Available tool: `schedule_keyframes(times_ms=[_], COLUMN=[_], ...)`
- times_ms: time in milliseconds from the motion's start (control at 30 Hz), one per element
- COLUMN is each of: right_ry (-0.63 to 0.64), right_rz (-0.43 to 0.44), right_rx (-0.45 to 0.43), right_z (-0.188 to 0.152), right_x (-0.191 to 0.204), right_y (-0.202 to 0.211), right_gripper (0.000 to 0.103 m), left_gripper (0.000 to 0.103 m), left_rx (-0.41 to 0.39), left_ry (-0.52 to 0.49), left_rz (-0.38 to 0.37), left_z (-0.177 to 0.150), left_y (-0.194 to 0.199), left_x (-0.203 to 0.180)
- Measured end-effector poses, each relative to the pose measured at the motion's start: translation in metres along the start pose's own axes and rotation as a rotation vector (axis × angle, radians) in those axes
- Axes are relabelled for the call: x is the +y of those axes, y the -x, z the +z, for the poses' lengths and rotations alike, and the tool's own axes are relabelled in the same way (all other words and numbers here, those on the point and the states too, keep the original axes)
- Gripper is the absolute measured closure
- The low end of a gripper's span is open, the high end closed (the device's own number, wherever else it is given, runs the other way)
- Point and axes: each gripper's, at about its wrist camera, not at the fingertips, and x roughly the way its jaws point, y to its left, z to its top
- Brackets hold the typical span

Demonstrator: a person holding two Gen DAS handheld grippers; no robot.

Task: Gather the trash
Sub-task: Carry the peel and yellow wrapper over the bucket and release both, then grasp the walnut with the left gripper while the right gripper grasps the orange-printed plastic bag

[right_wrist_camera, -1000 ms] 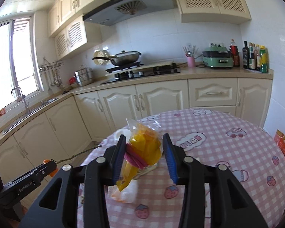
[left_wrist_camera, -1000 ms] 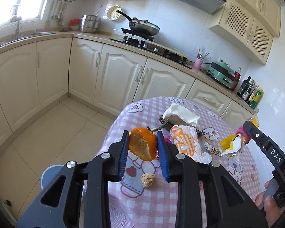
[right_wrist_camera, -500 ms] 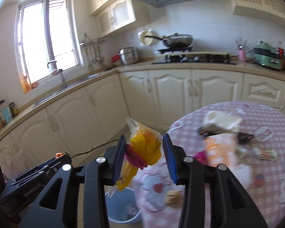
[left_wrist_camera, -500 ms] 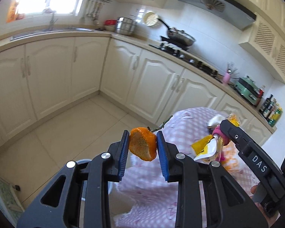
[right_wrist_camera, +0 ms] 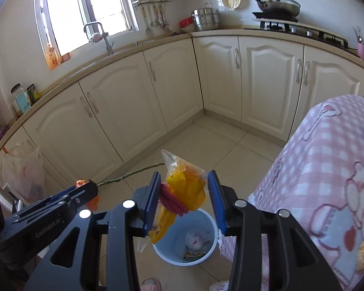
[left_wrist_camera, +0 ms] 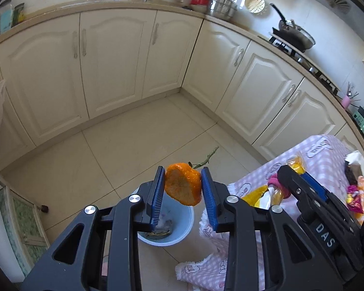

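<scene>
Left wrist view: the left gripper (left_wrist_camera: 182, 190) pinched the orange peel (left_wrist_camera: 183, 187), stem out, above the blue bin (left_wrist_camera: 179, 228) beside the table's (left_wrist_camera: 322, 155) edge. Right wrist view: the right gripper (right_wrist_camera: 185, 195) clamped a yellow wrapper (right_wrist_camera: 184, 189) over the bin (right_wrist_camera: 166, 252), revealing trash inside.

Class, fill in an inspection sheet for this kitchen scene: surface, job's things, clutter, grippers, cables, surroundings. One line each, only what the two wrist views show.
Surface: round table with pink checked cloth, at the right; beige tiled floor.
Job's things: orange peel with a stem, yellow plastic wrapper, blue bin on the floor, already holding scraps.
Clutter: more wrappers lying on the table.
Grippers: left gripper shut on the peel; right gripper shut on the wrapper; both above the bin.
Cables: nothing seen.
Surroundings: cream cabinets, sink tap, pan on the stove.
</scene>
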Motion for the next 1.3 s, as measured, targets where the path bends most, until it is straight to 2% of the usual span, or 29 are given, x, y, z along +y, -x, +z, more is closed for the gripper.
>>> schedule_keyframes(times_ms=[33,67,133,333,633,767,967,1167,1300], right_ry=[-0.001,-0.002,-0.005,-0.002,0.018,0.022,0.028,0.027,0.007], right_rz=[-0.002,-0.008,-0.013,-0.015,-0.004,0.018,0.05,0.053,0.015], right_rx=[0.006,0.015,0.031,0.059,0.062,0.033,-0.02,-0.04,-0.075], right_z=[-0.001,-0.002,-0.003,-0.007,-0.004,0.004,0.016,0.018,0.02], right_x=[0.0,0.0,0.0,0.0,0.012,0.019,0.032,0.031,0.018], right_y=[-0.004,-0.008,-0.018,-0.031,-0.039,-0.038,-0.035,-0.014,0.016], right_gripper=[0.064,0.064,0.064,0.064,0.064,0.063,0.055,0.051,0.051], left_gripper=[0.066,0.052,0.043,0.043,0.042,0.04,0.036,0.036,0.036], left_rx=[0.011,0.015,0.011,0.025,-0.002,-0.033,-0.086,-0.101,-0.113], left_ry=[0.002,0.006,0.014,0.016,0.039,0.059,0.084,0.071,0.044], left_rz=[0.004,0.012,0.018,0.008,0.031,0.06,0.067,0.056,0.013], left_z=[0.002,0.002,0.003,-0.002,-0.003,0.0,0.005,0.004,0.004], left_y=[-0.007,-0.01,-0.015,-0.02,-0.009,0.0,0.021,0.036,0.053], left_x=[0.0,0.002,0.004,0.009,0.02,0.026,0.029,0.022,0.004])
